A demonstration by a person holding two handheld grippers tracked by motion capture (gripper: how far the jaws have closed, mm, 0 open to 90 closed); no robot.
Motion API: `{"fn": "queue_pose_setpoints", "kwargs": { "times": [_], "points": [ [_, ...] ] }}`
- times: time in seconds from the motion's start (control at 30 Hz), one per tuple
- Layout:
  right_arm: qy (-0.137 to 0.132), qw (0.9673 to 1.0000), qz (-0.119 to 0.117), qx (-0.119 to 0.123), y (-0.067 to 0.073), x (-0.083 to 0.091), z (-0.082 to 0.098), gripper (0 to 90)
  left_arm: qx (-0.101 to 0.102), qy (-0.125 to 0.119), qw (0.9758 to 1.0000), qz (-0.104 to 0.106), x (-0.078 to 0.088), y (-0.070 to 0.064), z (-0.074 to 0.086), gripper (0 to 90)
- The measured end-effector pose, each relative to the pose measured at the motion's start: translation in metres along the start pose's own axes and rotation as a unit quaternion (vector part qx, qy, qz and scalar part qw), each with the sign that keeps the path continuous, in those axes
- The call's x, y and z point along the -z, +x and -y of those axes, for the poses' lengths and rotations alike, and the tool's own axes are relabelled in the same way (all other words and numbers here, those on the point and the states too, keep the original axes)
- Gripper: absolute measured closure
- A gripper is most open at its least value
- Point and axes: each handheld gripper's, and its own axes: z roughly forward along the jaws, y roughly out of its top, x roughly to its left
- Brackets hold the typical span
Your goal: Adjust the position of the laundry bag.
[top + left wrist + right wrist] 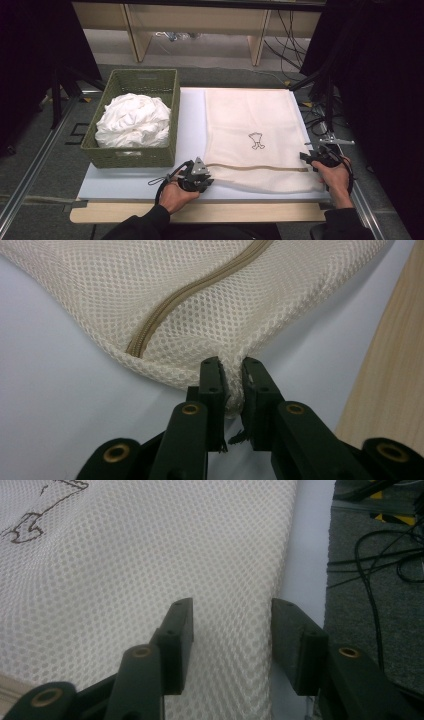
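While my left gripper (231,371) is already clamped on the near left corner of the mesh laundry bag (252,135), just below the end of its zipper (192,292), my right gripper (232,630) has not yet taken hold. Its jaws stand partly apart astride the bag's right edge — one pad over the mesh, the other toward the white mat (190,130) — and I see no pinch there.

Location: the bag lies flat on the right half of the mat on the bench (200,212), its near edge folded over. A green basket (172,107) with bundled white cloth (132,120) sits to the left, apart from the bag.

Assessment: the step in hand is securing both near corners. Next, the right jaws need to settle onto the edge and close fully — taking both mesh layers — before any lift; raising on one corner alone would likely skew the bag.
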Motion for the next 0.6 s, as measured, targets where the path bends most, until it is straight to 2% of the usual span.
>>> {"fn": "queue_pose_setpoints", "kwargs": {
  "times": [0.03,0.07,0.1,0.17,0.2,0.23,0.27,0.3,0.33,0.37,0.4,0.43,0.47,0.5,0.53,0.57,0.6],
  "points": [
    [0.0,1.0,0.004,-0.005,0.001,0.0,0.0,59.1,0.002,-0.001,1.0,0.001,0.0,0.0,0.0,80.5],
    [0.002,0.9999,-0.002,0.015,-0.004,-0.001,-0.001,61.1,0.002,0.001,1.0,-0.002,0.001,0.0,0.0,80.5],
    [-0.005,1.0,0.0,-0.008,-0.003,-0.002,-0.001,64.7,0.001,0.001,1.0,-0.002,0.001,0.0,0.0,80.5],
    [-0.002,0.9999,-0.002,-0.015,-0.002,-0.002,-0.001,67.8,0.001,0.002,1.0,-0.004,0.001,0.0,0.001,80.5],
    [-0.003,0.9999,-0.007,-0.009,-0.002,-0.002,-0.001,70.2,-0.006,0.003,1.0,-0.006,0.001,0.0,0.0,80.5],
    [-0.004,1.0,0.003,-0.008,-0.002,-0.002,-0.001,72.6,-0.003,0.005,0.9999,-0.009,0.002,0.0,0.0,80.5],
    [-0.005,1.0,-0.007,0.005,-0.002,-0.003,-0.002,74.4,0.004,0.006,0.9999,-0.01,0.002,0.0,0.0,80.5],
    [-0.005,0.9998,-0.016,0.003,-0.001,-0.002,-0.003,77.6,0.002,0.006,0.9999,-0.01,0.002,0.0,0.0,80.5],
    [-0.015,0.9998,-0.012,-0.002,0.004,-0.002,-0.004,82.3,-0.001,0.004,0.9999,-0.01,0.004,0.001,0.0,80.8],
    [-0.015,0.9998,-0.012,-0.002,0.004,-0.002,-0.004,82.3,-0.009,0.004,0.9999,-0.013,0.005,0.003,-0.001,80.8],
    [-0.017,0.9996,-0.007,0.02,0.003,-0.001,-0.005,83.1,-0.001,0.005,0.9999,-0.013,0.007,0.003,0.0,80.8],
    [-0.018,0.9993,-0.023,0.022,0.005,-0.004,-0.006,84.0,0.005,0.001,0.9999,-0.012,0.008,0.004,0.0,81.0],
    [-0.019,0.9991,-0.023,0.029,0.007,-0.006,-0.006,84.5,0.002,0.004,0.9999,-0.014,0.01,0.005,0.0,81.0],
    [-0.013,0.9992,-0.028,0.026,0.009,-0.006,-0.007,84.7,0.002,0.005,0.9999,-0.013,0.011,0.006,0.001,81.1],
    [-0.018,0.9995,-0.022,0.012,0.014,-0.006,-0.007,84.8,0.001,0.004,0.9999,-0.015,0.013,0.006,0.001,81.1],
    [-0.017,0.9992,-0.016,0.033,0.012,-0.006,-0.009,84.8,0.005,0.008,0.9999,-0.014,0.015,0.006,0.002,81.1],
    [-0.019,0.9989,-0.029,0.033,0.015,-0.009,-0.01,84.8,0.005,0.01,0.9999,-0.013,0.016,0.007,0.003,81.1]
  ]
}}
